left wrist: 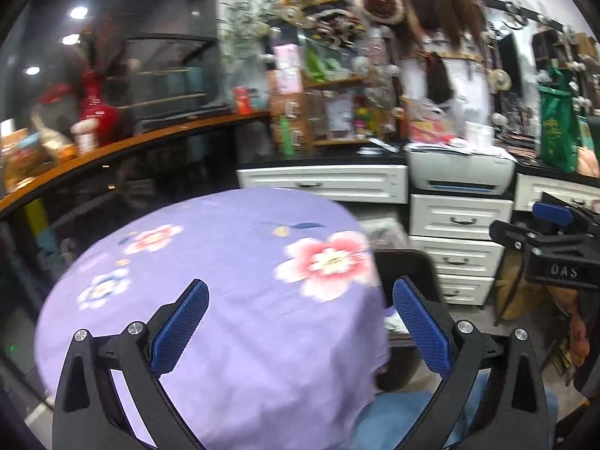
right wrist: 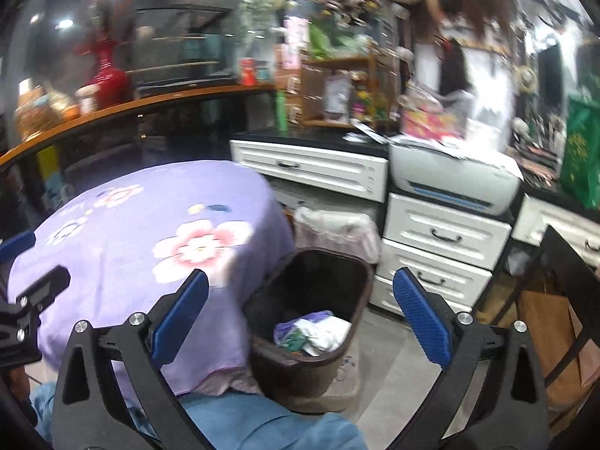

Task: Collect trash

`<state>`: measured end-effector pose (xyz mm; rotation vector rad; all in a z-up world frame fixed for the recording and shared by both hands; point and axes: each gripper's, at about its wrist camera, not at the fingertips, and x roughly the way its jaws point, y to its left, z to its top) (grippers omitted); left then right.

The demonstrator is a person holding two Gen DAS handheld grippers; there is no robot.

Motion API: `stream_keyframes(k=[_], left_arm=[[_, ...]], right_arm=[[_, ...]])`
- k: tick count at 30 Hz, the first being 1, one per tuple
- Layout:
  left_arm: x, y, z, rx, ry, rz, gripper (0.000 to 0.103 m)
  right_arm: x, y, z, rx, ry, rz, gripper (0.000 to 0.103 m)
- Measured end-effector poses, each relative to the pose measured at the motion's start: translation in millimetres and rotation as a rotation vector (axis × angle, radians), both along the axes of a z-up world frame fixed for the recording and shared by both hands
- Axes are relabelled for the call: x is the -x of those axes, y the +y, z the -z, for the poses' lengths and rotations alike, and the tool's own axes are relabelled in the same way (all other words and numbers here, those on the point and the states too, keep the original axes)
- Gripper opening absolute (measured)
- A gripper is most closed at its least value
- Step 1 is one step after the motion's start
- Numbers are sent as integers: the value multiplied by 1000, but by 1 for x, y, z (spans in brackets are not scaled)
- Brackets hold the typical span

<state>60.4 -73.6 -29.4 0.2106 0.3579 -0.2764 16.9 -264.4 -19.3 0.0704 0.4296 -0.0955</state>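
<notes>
While the trash (right wrist: 313, 332), a crumpled heap of white, purple and green scraps, lies at the bottom of the dark brown bin (right wrist: 360, 285), neither gripper has anything between its pads. That bin stands on the floor just beside the round table (right wrist: 112, 247), whose purple flowered cloth hangs down against the bin's near side. In the left wrist view the cloth hides most of the bin; only a dark rim and a pale scrap show past the table's edge.

Over the bin and the table's edge hangs the right gripper (right wrist: 300, 318), pointing somewhat downward, its blue-padded fingers spread wide. Above the tablecloth, tilted down likewise, the left gripper (left wrist: 300, 322) has its fingers spread wide too and bare.

Behind the bin sits a second bin with a pale plastic liner (right wrist: 337, 232), in front of white drawers (right wrist: 442, 236). A grey printer (right wrist: 453, 183) rests on the dark counter above. Shelves and clutter beyond are blurred. Blue fabric at the bottom edge is cut off.
</notes>
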Motion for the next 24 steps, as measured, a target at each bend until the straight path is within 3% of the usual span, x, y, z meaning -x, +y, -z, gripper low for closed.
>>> stream_keyframes(k=[6, 10, 16, 24], left_arm=[[36, 43, -6, 32, -60, -133, 98], [51, 61, -14, 103, -51, -178, 98], [70, 65, -18, 104, -97, -241, 98], [80, 63, -15, 113, -123, -265, 97]], right_arm=[[32, 43, -14, 45, -73, -58, 97], [52, 61, -22, 46, -104, -93, 97], [90, 82, -25, 105, -200, -88, 97], [111, 94, -19, 129, -262, -114, 97]])
